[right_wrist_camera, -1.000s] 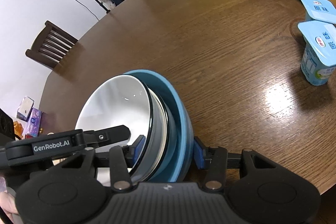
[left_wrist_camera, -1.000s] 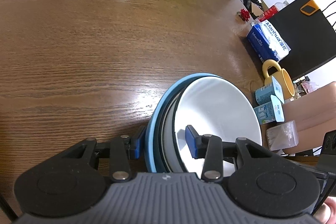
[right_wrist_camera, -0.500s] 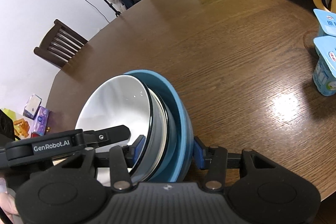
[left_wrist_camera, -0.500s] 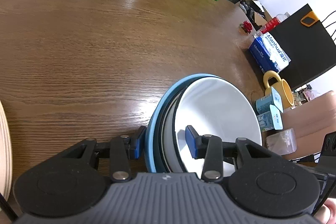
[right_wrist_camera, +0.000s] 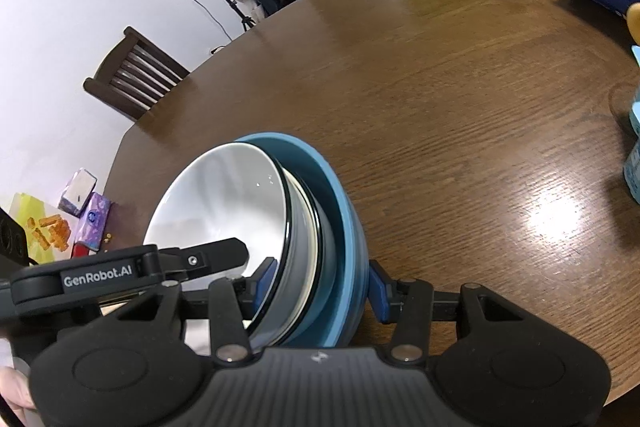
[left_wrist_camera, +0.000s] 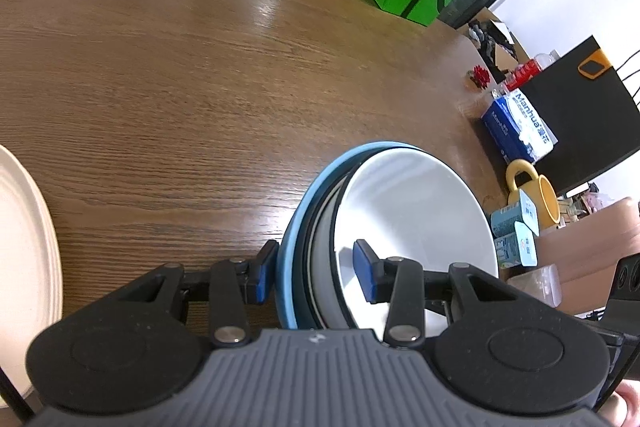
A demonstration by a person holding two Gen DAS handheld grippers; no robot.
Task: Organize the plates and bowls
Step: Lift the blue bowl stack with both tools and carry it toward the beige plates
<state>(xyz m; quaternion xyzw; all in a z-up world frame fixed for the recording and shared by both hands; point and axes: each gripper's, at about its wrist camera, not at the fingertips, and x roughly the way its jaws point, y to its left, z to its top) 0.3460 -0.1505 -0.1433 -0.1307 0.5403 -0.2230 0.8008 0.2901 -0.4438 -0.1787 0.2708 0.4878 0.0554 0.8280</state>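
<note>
Left wrist view: the left tool [left_wrist_camera: 316,277] is clamped across the near rim of a nested stack of bowls [left_wrist_camera: 408,211] — one blue pad outside the blue outer bowl [left_wrist_camera: 298,223], the other inside the white inner bowl [left_wrist_camera: 416,215]. The stack appears to hang clear above the wooden worktop [left_wrist_camera: 180,87], tilted on edge. A cream plate [left_wrist_camera: 24,251] lies at the far left edge of the view, and it looks a likely place to set the stack. The clutter on the far right should be kept clear of.

Right wrist view: the right tool [right_wrist_camera: 320,285] grips the opposite side of the same stack [right_wrist_camera: 256,215], pads pressing the inner and outer walls, with the left tool's finger visible inside the white bowl. Since both tools share the load, they should move together at one pace and one height — any drift apart would pry at the rims. Levelling the stack before lowering would keep the inner bowls from sliding.
</note>
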